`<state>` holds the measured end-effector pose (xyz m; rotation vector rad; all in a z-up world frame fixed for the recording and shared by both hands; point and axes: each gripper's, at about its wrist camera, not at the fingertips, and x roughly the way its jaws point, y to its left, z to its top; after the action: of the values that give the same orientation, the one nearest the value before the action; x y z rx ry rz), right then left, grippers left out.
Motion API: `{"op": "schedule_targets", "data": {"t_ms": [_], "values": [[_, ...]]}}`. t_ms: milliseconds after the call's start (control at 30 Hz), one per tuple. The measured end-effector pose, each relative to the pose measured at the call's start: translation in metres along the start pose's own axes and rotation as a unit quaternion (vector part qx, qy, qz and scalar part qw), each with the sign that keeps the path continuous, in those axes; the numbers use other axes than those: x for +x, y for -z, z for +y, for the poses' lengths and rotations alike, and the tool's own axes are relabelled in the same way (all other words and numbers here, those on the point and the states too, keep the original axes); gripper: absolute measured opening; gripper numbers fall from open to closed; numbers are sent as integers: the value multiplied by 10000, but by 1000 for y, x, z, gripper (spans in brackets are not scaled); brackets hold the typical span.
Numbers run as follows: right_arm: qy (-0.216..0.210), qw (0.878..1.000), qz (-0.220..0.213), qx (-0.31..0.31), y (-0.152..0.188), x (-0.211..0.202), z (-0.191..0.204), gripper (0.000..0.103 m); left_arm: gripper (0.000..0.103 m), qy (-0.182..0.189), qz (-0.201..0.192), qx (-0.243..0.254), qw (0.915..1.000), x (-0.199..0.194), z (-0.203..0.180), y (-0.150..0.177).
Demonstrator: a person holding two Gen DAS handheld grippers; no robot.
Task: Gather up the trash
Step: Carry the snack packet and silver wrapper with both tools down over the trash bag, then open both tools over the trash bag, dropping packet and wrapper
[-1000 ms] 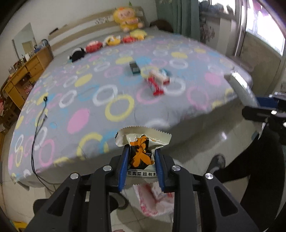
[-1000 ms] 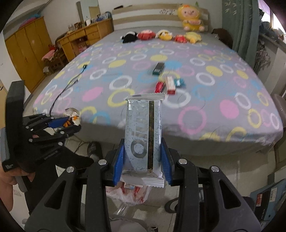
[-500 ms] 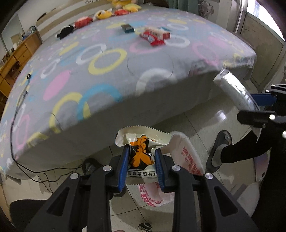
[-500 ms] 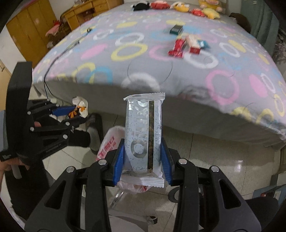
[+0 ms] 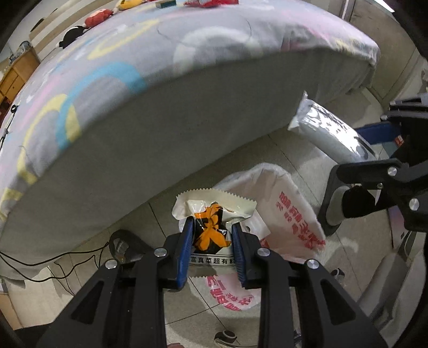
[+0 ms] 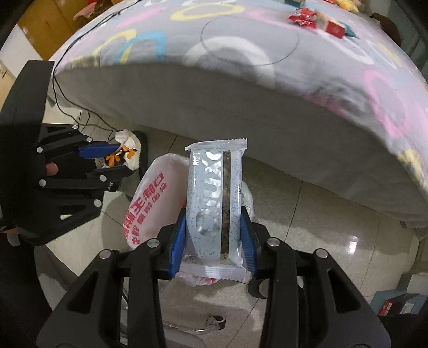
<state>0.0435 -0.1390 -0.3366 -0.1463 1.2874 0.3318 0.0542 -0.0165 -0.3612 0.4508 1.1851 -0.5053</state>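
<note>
Trash in both grippers. Left gripper (image 5: 211,235): blue-padded fingers (image 5: 185,251) clenched on a crumpled cream snack wrapper with orange-and-black print (image 5: 214,219), serrated top edge standing above the pads. Right gripper (image 6: 214,230): fingers (image 6: 178,241) clamped on the lower part of a long pale-blue speckled snack-bar packet with a dark stripe (image 6: 215,198), held upright, top seam well clear of the fingers.

Just beyond and below both: a white plastic bag with red printed characters (image 5: 289,211), mouth open, standing on the pale tiled floor (image 6: 307,214). In the left wrist view the wrapper sits in front of the bag's left rim; in the right wrist view the packet covers the bag's right side. Bag interior not readable.

Beside the bag, a dark slipper (image 5: 331,214) on the tiles. Black cables (image 5: 67,265) trail along the floor under the mattress edge.

Behind the bag, the grey side of a bed (image 5: 160,128) fills the middle ground, close to the bag's far rim. On top, a grey sheet with coloured rings; further back, red snack packets (image 6: 305,18) lying loose, and plush toys (image 5: 95,17) near the headboard. Wooden drawers (image 5: 16,75) at far left. A dark box with a red label (image 6: 398,305) at the floor's right edge.
</note>
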Motion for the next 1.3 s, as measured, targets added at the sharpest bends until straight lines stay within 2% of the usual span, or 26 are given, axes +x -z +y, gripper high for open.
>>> {"op": "schedule_targets", "data": {"t_ms": [133,267,500,633,667,967,1067,1167,1233,1300], "values": [[-144,9998,108,-44,-2,13,3,37,28,-28,69,113,9999,16,-2,4],[-114,9994,258,-174,1,28,7,37,28,64,202,121,9997,32,-3,8],[-181,9978,629,-124,4,58,7,37,28,356,481,24,9982,52,1,12],[-203,9966,788,-139,-4,70,10,37,28,445,605,136,9971,62,-6,14],[-208,9964,806,-150,5,63,7,37,28,451,629,136,9969,64,-7,14],[-91,9949,972,-265,10,74,20,37,30,540,785,155,9953,75,-13,20],[-120,9942,1035,-264,11,77,20,38,38,535,833,143,9950,76,-15,21],[-69,9942,1041,-277,11,78,20,39,57,513,907,128,9945,77,-15,21],[-71,9944,1031,-216,11,77,18,49,64,514,915,113,9944,77,-15,22],[-83,9945,1027,-171,11,77,16,53,72,499,904,125,9946,76,-15,22]]}}
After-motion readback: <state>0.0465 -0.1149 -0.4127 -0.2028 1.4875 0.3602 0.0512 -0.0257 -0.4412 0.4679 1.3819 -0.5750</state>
